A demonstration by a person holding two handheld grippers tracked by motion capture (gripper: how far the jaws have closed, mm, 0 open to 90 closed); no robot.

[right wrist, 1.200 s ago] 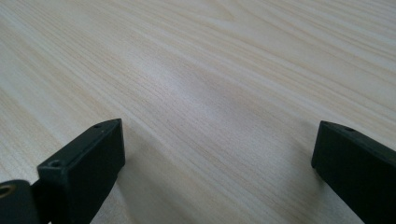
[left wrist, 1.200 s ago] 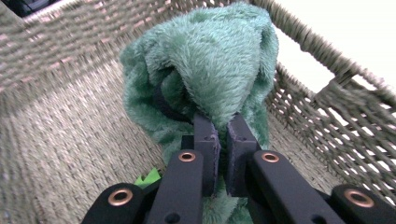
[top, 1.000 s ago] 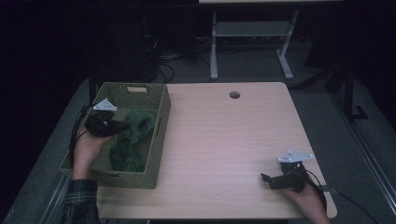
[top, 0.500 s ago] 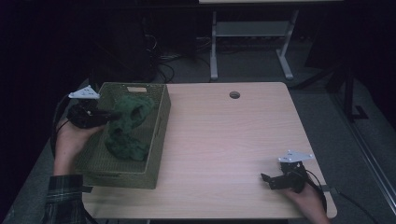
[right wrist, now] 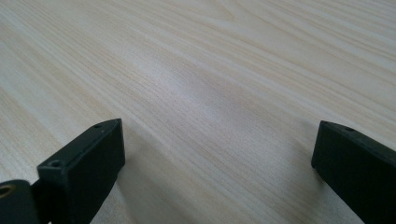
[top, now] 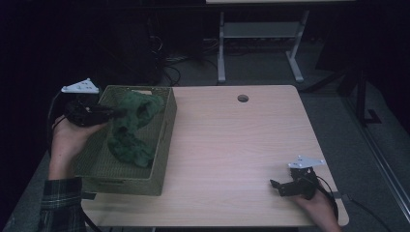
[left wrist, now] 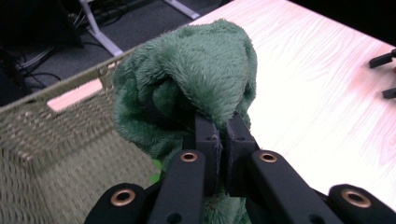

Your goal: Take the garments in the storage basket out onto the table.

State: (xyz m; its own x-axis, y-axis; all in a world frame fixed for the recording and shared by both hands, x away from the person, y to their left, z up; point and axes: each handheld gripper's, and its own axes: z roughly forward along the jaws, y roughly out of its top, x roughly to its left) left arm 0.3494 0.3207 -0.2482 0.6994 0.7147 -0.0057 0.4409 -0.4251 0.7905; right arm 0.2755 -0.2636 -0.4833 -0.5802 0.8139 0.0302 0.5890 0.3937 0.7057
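A green fleecy cloth hangs from my left gripper, its lower part still lying in the woven basket at the table's left. In the left gripper view the two black jaws are pinched together on a fold of the green cloth, and my left gripper is shut on it. My right gripper rests on the table near the front right corner, held by a hand. In the right gripper view its jaws stand wide apart over bare wood, and my right gripper holds nothing.
The light wooden table has a round cable hole near its back edge. Behind the table stand a white desk frame and cables on a dark floor. The basket's rim lies left of the cloth.
My left gripper has risen and moved back and left, drawing the green cloth up out of the basket. The basket has shifted a little. The right gripper has stayed put.
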